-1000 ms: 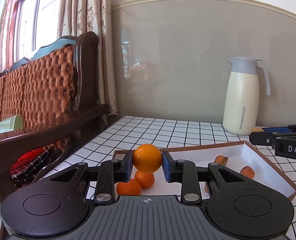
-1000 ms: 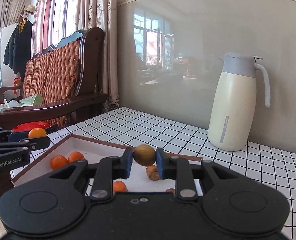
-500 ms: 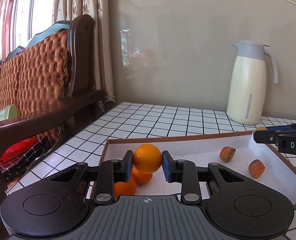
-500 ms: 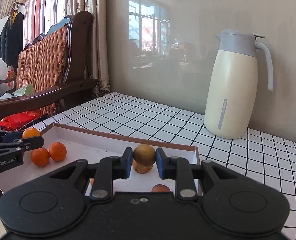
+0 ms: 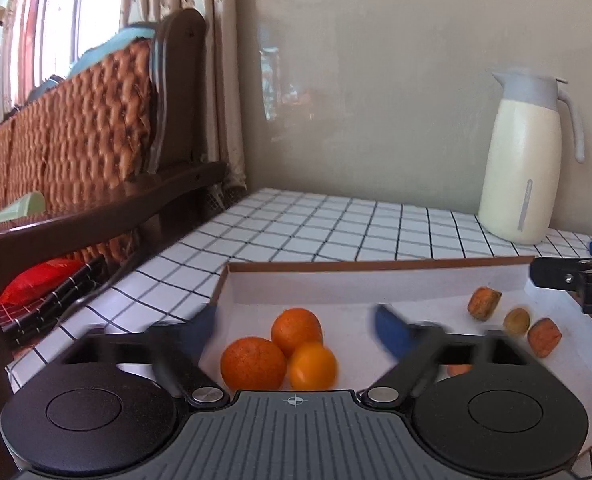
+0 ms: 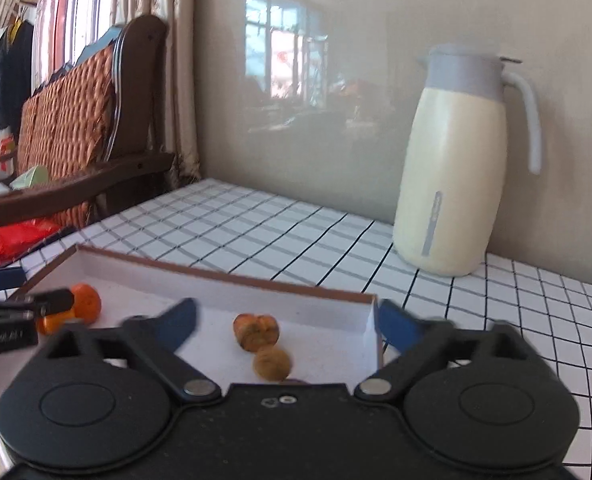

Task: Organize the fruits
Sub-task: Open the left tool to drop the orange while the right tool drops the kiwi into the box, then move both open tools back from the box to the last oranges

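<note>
- Left gripper (image 5: 293, 330): fingers now spread wide apart, motion-blurred, nothing between them. Half a second ago they were clamped on an orange; that grip is gone.
- The released orange (image 5: 312, 365) sits in the tray (image 5: 376, 266), touching two other oranges, one at front left (image 5: 253, 363) and one behind (image 5: 296, 327). The three form a tight cluster at the tray's left end.
- Right gripper (image 6: 285, 328): fingers likewise wide apart and blurred, holding nothing. Half a second ago they gripped a round brownish fruit.
- That brown fruit (image 6: 272, 363) now lies on the tray floor at the right end, just in front of a reddish-brown dried fruit (image 6: 255, 332); whether the two touch is hard to tell from the right wrist view. The left wrist view shows it between two such pieces near the tray's right wall.
- Both drops happened together, inside the last half second.
- Reading for the task: the tray holds oranges at its left end and brown fruits at its right end, well apart, so sorting by kind appears on track.
- An orange sliver shows at the lower right corner of the right wrist view, outside the tray on the counter (image 6: 296, 232); probably more fruit left to collect.
- Thermos jug (image 6: 456, 168) stands on the counter beyond the tray's right end, clear of the work.
- Likely next: lift both grippers away from the tray and fetch remaining fruit.
</note>
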Motion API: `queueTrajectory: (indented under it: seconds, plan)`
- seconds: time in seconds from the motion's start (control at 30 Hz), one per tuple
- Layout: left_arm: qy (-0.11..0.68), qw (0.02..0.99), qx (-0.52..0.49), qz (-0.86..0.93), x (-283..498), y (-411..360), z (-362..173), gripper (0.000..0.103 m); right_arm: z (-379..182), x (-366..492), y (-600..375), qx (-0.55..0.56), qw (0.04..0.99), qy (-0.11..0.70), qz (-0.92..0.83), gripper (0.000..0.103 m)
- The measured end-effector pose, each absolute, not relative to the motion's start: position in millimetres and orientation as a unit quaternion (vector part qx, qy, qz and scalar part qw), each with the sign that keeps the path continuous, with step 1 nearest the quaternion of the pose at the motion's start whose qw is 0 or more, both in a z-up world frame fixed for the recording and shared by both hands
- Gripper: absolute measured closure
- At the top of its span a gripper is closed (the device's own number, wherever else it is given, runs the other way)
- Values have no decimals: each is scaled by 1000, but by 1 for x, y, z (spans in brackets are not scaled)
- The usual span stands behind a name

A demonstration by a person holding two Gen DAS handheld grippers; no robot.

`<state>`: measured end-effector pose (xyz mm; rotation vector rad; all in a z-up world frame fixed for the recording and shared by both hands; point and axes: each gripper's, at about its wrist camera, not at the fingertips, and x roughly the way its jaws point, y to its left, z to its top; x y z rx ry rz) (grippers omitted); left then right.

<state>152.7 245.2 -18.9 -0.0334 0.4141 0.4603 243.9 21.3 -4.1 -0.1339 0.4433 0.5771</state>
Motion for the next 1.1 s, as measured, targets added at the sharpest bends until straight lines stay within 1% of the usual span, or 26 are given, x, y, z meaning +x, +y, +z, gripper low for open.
queueTrajectory:
  seconds: [0.07,0.57,0.7,0.9,1.1]
  plan:
    - [201,954,-11,224,153,245,-17,0,-4,246,21,-69,928,227,289,6]
    - [187,955,-13,231,139,245,-10,0,-6,238,22,-72,927,227,290,6]
    - [182,957,-23,225,130,239,-5,0,-1,228,19,-73,927,218,296,6]
    - [182,951,-40,246,120,232,-1,0,6,211,14,-126,950,166,233,6]
    - [155,955,-56,246,113,218,5,0,7,207,-18,-100,953,183,219,6]
